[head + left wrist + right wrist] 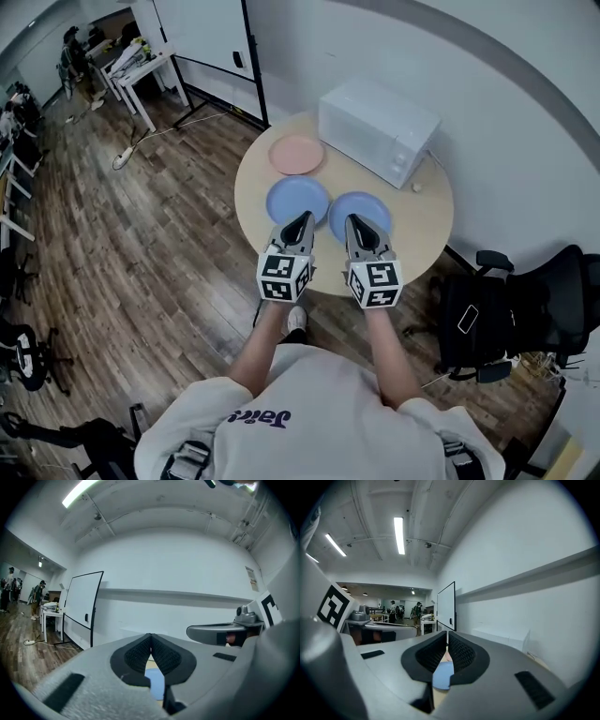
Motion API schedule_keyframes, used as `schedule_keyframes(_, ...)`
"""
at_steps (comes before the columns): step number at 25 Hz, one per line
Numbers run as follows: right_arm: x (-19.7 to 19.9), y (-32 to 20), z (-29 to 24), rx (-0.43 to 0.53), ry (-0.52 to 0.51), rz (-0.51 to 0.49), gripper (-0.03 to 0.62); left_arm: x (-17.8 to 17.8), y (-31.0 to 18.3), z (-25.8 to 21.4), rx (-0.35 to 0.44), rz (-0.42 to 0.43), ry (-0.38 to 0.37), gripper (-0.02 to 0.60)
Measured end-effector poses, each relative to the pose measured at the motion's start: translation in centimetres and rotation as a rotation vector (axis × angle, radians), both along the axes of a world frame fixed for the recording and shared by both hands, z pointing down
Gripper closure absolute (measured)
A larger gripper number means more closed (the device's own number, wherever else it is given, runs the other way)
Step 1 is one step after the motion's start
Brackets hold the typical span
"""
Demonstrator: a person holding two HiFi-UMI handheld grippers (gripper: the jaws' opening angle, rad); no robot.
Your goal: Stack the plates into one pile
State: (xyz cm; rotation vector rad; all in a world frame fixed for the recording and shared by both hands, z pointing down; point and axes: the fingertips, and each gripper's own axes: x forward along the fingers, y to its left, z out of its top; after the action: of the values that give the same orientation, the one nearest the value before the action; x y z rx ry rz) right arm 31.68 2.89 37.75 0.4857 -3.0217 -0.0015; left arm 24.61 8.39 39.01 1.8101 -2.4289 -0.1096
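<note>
Blue plates (291, 194) lie below left tongs (304, 217) and right tongs (353, 220).

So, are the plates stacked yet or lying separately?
Separate: the pink plate, left blue plate and right blue plate each lie flat on the round table, none on top of another.

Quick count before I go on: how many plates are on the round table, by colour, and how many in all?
Blue round plates: 2
Pink round plate: 1
Total: 3 plates, all lying apart, none stacked yet.
</note>
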Motion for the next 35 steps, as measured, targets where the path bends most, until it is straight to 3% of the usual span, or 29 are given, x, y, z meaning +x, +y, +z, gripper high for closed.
schedule_keyframes(6,-8.7,-5.9,0.7,-0.024,0.049,0.09,0.571,-8.4,-5.5,1.1,-0.048,0.072,0.048,0.568)
schedule_keyframes(12,-12.9,-10.7,4.2,-0.06,0.157,0.167,0.571,-12.6,-10.3,5.7,-0.176,0.157,0.136,0.568)
schedule_keyframes(17,-11.3,-15.5,10.7,-0.155,0.289,0.196,0.569,-11.4,-14.2,12.1,-0.313,0.224,0.216,0.568)
schedule_keyframes(24,-8.1,-21.1,20.7,-0.295,0.476,0.186,0.569,-9.2,-17.2,21.2,-0.484,0.229,0.383,0.566)
schedule_keyframes(30,-4.4,-24.6,26.2,-0.358,0.562,0.204,0.566,-7.7,-17.6,27.6,-0.639,0.139,0.489,0.566)
schedule_keyframes(32,-3.5,-25.5,27.5,-0.377,0.585,0.21,0.528,-7.2,-17.2,29.2,-0.677,0.119,0.524,0.54)
schedule_keyframes(34,-2.8,-26.4,28.7,-0.4,0.611,0.213,0.439,-6.6,-17.0,30.7,-0.704,0.114,0.572,0.472)
schedule_keyframes(35,-2.4,-26.8,29.2,-0.408,0.622,0.218,0.437,-6.2,-16.8,31.4,-0.713,0.112,0.605,0.466)
